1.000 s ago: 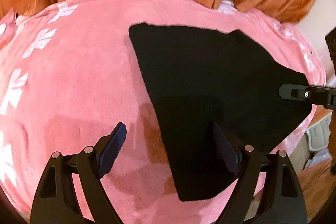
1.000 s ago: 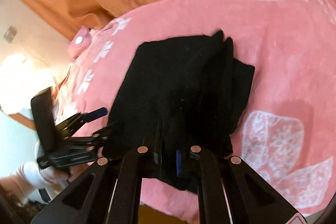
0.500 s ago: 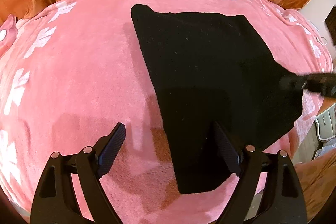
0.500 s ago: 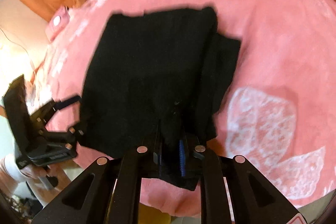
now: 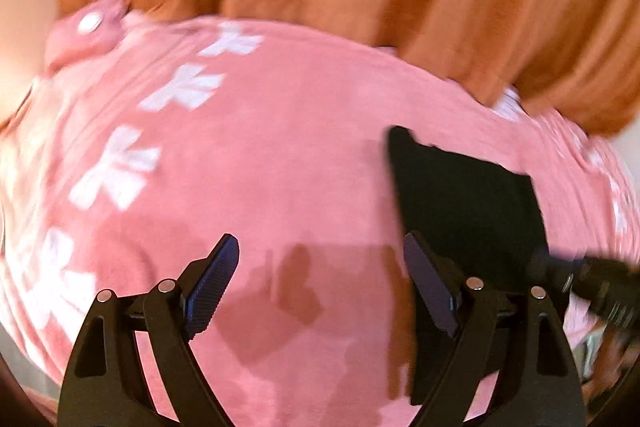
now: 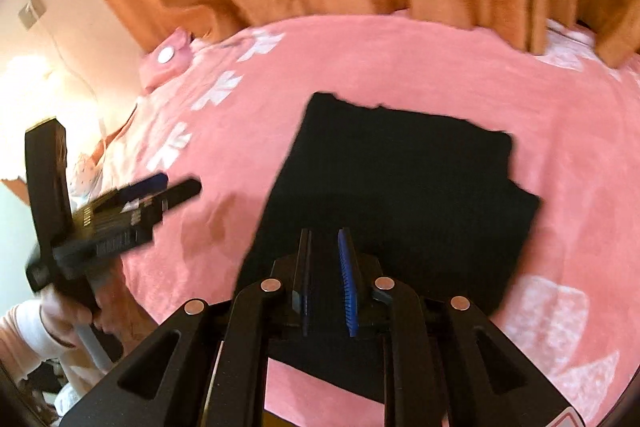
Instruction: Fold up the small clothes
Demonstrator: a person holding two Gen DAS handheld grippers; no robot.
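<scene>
Black cloth (image 6: 400,187) lies folded mid-frame on pink blanket (image 6: 440,67) — left gripper (image 5: 320,283) wide apart, empty; right gripper (image 6: 326,283) narrowly parted, gripping nothing.

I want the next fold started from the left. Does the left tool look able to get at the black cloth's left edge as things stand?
Probably yes. The left tool is open over bare pink blanket, and the black cloth lies flat just beside it with nothing between; the right tool sits over the cloth's near edge.

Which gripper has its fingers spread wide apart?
The left gripper: its fingers stand wide apart over the pink blanket, while those of the right gripper are nearly together above the black cloth.
</scene>
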